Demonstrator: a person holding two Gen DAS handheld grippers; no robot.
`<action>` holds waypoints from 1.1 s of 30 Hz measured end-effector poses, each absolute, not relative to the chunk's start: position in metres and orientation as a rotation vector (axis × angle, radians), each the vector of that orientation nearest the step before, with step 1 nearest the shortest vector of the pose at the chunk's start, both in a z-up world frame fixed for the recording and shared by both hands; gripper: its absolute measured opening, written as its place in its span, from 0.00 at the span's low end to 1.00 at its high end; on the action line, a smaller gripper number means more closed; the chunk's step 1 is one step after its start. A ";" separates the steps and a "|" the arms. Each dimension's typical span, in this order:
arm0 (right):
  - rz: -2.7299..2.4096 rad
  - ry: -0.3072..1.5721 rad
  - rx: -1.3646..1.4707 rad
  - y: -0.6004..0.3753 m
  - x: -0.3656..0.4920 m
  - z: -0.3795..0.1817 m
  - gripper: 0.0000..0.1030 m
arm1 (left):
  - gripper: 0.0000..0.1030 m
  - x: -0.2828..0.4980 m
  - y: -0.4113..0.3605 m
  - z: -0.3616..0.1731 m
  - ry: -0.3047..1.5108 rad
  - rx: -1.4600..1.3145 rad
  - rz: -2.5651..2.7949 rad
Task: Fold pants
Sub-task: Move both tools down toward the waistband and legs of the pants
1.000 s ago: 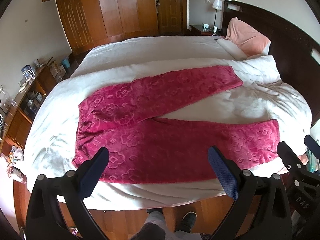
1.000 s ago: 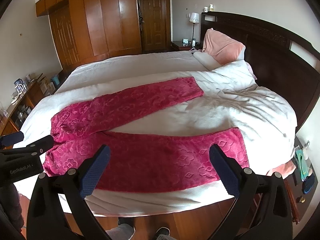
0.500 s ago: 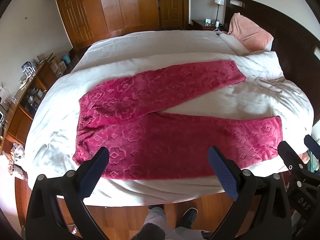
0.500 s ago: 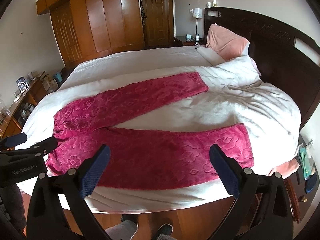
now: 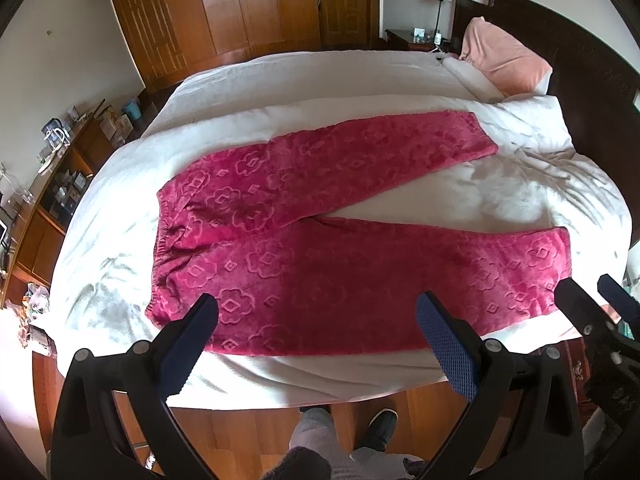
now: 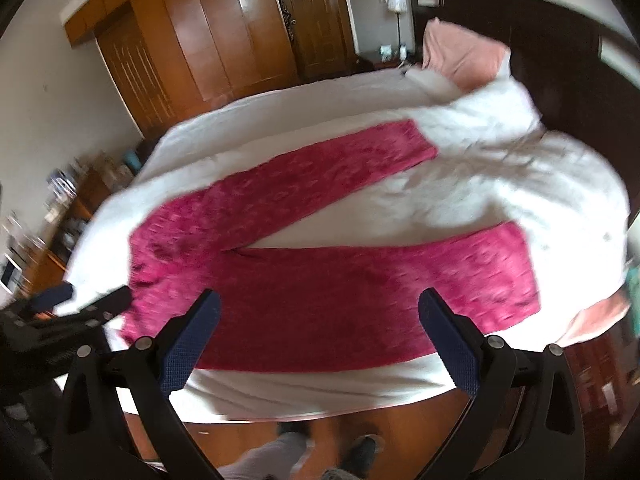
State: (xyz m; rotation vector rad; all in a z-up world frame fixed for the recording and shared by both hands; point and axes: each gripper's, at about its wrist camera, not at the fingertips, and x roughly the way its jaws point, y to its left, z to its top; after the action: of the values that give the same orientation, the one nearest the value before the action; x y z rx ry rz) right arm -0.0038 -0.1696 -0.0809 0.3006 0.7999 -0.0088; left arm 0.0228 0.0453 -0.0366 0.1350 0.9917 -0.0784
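Magenta fleece pants [image 5: 304,240] with an embossed flower pattern lie spread flat on the white bed [image 5: 280,80]. The waistband is at the left and the two legs splay out to the right. The pants also show in the blurred right wrist view [image 6: 320,264]. My left gripper [image 5: 316,332] is open and empty, above the near leg by the bed's front edge. My right gripper [image 6: 318,328] is open and empty, also over the near leg. Each gripper shows at the side of the other's view.
A pink pillow [image 5: 504,60] leans on the dark headboard [image 5: 592,52] at the right. A rumpled white duvet [image 5: 560,184] lies near the leg ends. A cluttered wooden shelf [image 5: 52,184] stands left. Wardrobes [image 5: 224,12] stand behind. The person's feet [image 5: 380,424] are on the wooden floor below.
Both grippers have moved up and closer over the bed, so the pants sit lower and larger in view. The right wrist view is now motion-blurred. Both stay open.
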 end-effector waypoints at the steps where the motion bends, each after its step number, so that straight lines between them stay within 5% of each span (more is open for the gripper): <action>1: -0.003 0.793 0.303 -0.168 -0.003 -0.081 0.97 | 0.95 0.024 0.046 -0.038 0.996 0.132 -0.080; 33: 0.089 0.971 0.295 -0.107 0.120 -0.128 0.97 | 0.95 0.136 0.151 -0.109 1.158 -0.019 0.068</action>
State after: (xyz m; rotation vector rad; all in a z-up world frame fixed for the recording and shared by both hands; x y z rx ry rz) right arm 0.1199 -0.1070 -0.1279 0.2955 0.9712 0.0894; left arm 0.1355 0.1515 -0.1092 -0.0186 1.1578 0.0679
